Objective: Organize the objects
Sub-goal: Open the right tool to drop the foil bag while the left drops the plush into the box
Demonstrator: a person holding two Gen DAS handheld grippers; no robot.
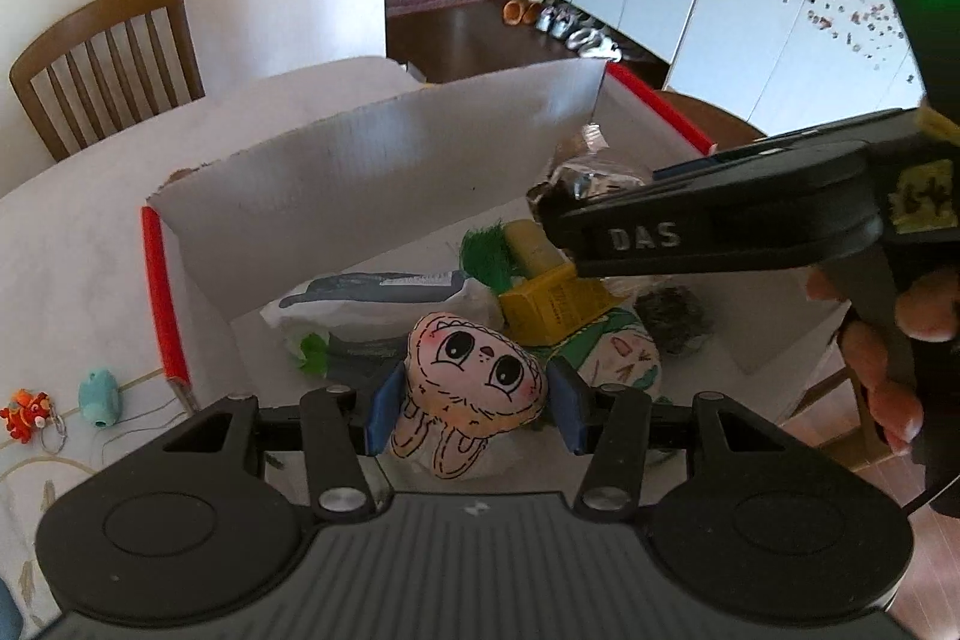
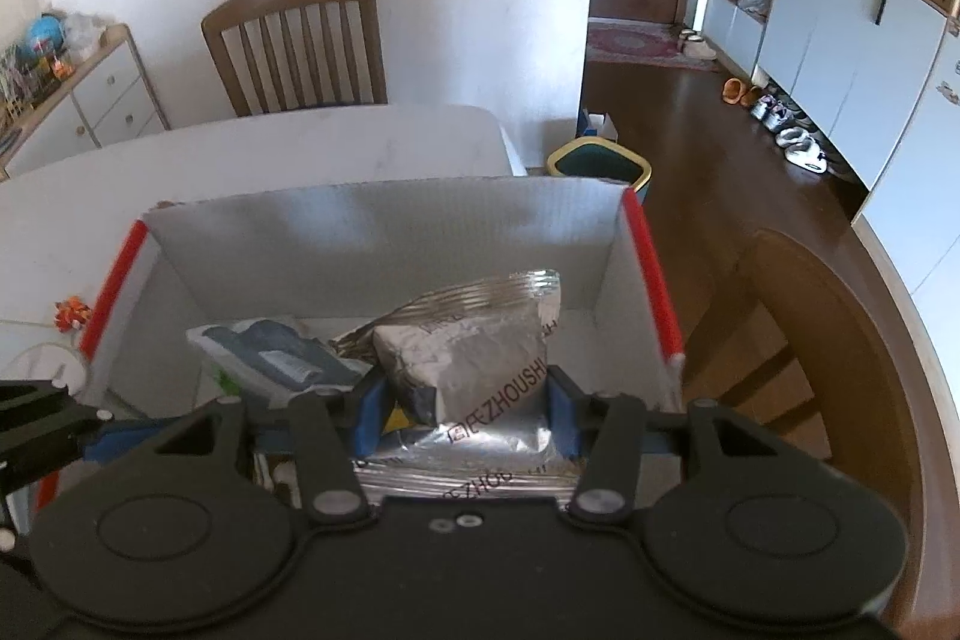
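A white cardboard box [image 1: 372, 160] with red-taped edges stands on the table and holds several items. My left gripper [image 1: 474, 409] is shut on a pink bunny-face plush [image 1: 474, 376], held over the box's near side. My right gripper [image 2: 468, 415] is shut on a silver foil snack bag [image 2: 480, 352] above the box [image 2: 384, 226]. In the left wrist view the right gripper's black body [image 1: 720, 232] reaches in from the right, with a hand on its handle. Inside the box lie a grey-and-white packet [image 1: 384, 298], a yellow carton [image 1: 552, 304] and a green brush-like item [image 1: 483, 253].
On the table left of the box lie a small orange toy [image 1: 25, 415] and a teal toy [image 1: 101, 397]. A wooden chair [image 2: 300, 40] stands behind the table. A green bin [image 2: 600, 163] sits on the floor beyond. Another chair [image 2: 810, 340] is at the right.
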